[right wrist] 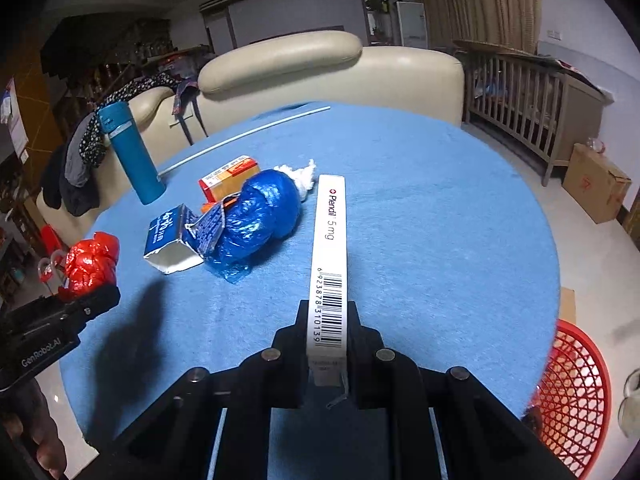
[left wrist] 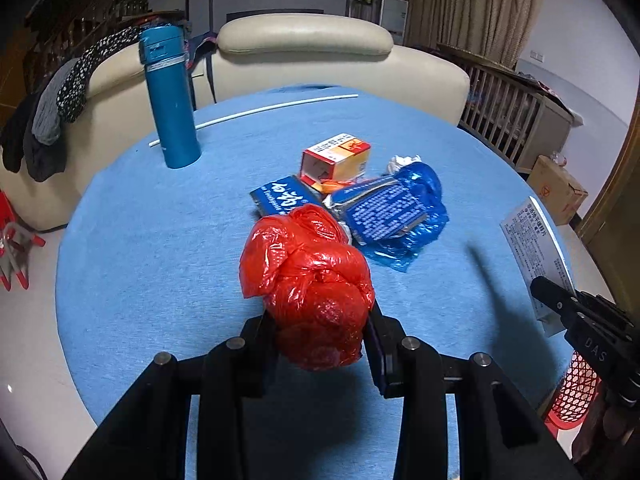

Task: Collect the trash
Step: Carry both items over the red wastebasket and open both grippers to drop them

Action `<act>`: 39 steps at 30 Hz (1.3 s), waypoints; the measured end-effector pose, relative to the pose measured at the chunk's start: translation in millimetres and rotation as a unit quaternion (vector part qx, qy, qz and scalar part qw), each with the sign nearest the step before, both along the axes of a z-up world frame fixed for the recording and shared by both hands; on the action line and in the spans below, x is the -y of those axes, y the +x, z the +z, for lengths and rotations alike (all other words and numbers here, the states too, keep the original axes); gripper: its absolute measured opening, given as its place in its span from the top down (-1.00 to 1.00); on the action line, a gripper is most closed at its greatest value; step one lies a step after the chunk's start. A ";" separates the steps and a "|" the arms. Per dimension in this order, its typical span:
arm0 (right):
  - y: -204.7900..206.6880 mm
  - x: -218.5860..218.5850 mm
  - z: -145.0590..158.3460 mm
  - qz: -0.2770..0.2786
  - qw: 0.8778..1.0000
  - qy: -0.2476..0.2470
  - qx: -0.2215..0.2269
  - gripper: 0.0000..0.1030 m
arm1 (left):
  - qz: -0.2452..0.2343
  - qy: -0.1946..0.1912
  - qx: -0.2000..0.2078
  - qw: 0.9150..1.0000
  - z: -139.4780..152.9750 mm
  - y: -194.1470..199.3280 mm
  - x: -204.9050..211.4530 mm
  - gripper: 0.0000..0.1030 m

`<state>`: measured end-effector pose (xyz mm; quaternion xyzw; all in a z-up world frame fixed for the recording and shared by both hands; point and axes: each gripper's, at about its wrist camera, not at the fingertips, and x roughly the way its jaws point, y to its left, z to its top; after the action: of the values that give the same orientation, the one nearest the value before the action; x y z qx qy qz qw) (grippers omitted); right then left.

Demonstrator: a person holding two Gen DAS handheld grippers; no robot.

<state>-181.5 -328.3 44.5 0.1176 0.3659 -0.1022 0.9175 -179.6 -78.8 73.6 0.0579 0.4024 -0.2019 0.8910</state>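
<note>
My left gripper [left wrist: 320, 320] is shut on a crumpled red plastic bag [left wrist: 308, 276], held above the round blue-covered table [left wrist: 140, 240]; the bag also shows in the right wrist view [right wrist: 90, 258]. My right gripper [right wrist: 328, 312] is shut on a long white medicine box [right wrist: 329, 256], seen edge-on, also visible in the left wrist view [left wrist: 538, 256]. On the table lie a blue plastic bag [left wrist: 400, 212] [right wrist: 256, 216], a blue carton [right wrist: 170, 240], an orange-red box [left wrist: 336, 158] [right wrist: 228, 178] and a white tissue wad [right wrist: 302, 174].
A tall teal flask [left wrist: 170, 96] [right wrist: 130, 152] stands at the table's far left, a thin white rod [left wrist: 256, 112] behind it. A red mesh basket [right wrist: 576, 396] [left wrist: 576, 392] sits on the floor at the right. A cream sofa [left wrist: 304, 52] is beyond the table.
</note>
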 end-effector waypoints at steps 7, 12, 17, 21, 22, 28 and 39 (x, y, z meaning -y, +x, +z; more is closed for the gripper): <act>-27.5 17.3 6.0 -0.024 1.000 -0.001 0.009 0.69 | -0.018 0.009 0.007 1.000 3.8 -11.8 18.3 0.25; -44.6 27.7 8.4 -0.037 0.999 -0.006 0.012 0.69 | -0.032 0.015 0.011 0.999 6.8 -19.8 30.8 0.25; -68.7 42.4 13.1 -0.056 0.998 -0.013 0.018 0.69 | -0.049 0.018 0.016 0.999 8.7 -28.6 43.6 0.25; -91.3 59.8 15.6 -0.080 0.996 -0.012 0.021 0.70 | -0.065 0.020 0.019 0.998 9.4 -37.4 54.1 0.25; -98.3 65.3 16.2 -0.089 0.996 -0.011 0.023 0.69 | -0.068 0.020 0.019 0.997 9.6 -38.7 55.5 0.25; -145.8 99.5 13.3 -0.147 0.989 -0.010 0.021 0.70 | -0.093 0.023 0.025 0.995 11.1 -53.5 73.7 0.25; -201.5 141.7 0.4 -0.211 0.977 0.000 0.007 0.70 | -0.154 0.020 0.039 0.987 22.8 -86.6 119.3 0.25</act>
<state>-383.0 -469.9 44.9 0.1929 0.3265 -0.2926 0.8778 -266.2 -198.1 96.4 0.1448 0.3574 -0.3262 0.8630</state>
